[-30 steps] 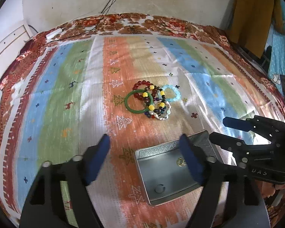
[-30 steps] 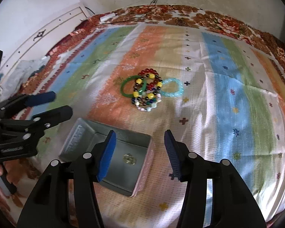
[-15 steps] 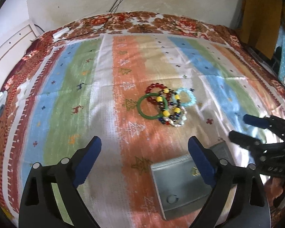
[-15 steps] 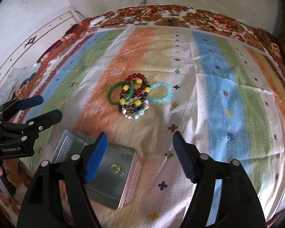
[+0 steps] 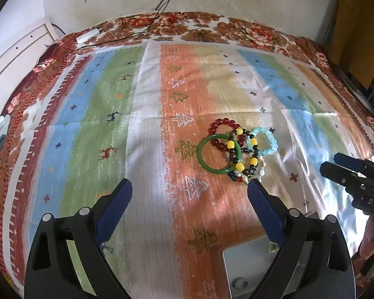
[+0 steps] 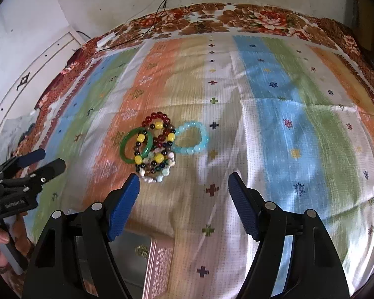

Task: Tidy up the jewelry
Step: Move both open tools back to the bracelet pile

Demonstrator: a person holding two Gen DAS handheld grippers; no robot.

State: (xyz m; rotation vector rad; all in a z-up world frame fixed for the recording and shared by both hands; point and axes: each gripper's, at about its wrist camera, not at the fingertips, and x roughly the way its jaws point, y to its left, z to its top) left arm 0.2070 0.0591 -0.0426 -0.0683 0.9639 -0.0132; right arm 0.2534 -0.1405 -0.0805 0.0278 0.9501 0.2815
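A pile of bracelets lies on the striped cloth: a green bangle (image 5: pixel 213 155) (image 6: pixel 127 147), a red bead bracelet (image 5: pixel 224 124) (image 6: pixel 157 117), a light blue bead bracelet (image 5: pixel 269 140) (image 6: pixel 196 147) and a dark one with yellow beads (image 5: pixel 249 162) (image 6: pixel 159 158). An open metal tin (image 5: pixel 246 271) (image 6: pixel 134 244) sits near me, below the pile. My left gripper (image 5: pixel 189 194) is open and empty, short of the pile. My right gripper (image 6: pixel 184 186) is open and empty, just below the pile.
The striped cloth (image 5: pixel 147 124) lies over a floral bedspread (image 5: pixel 187 25). Black cables (image 5: pixel 162 7) and a white plug strip (image 5: pixel 87 36) lie at the far edge by the wall. A white panel (image 6: pixel 37 74) stands at the left.
Both grippers have drawn back and lifted from over the tin toward the bracelet pile. The tin now sits lower in both views. Both stay open.
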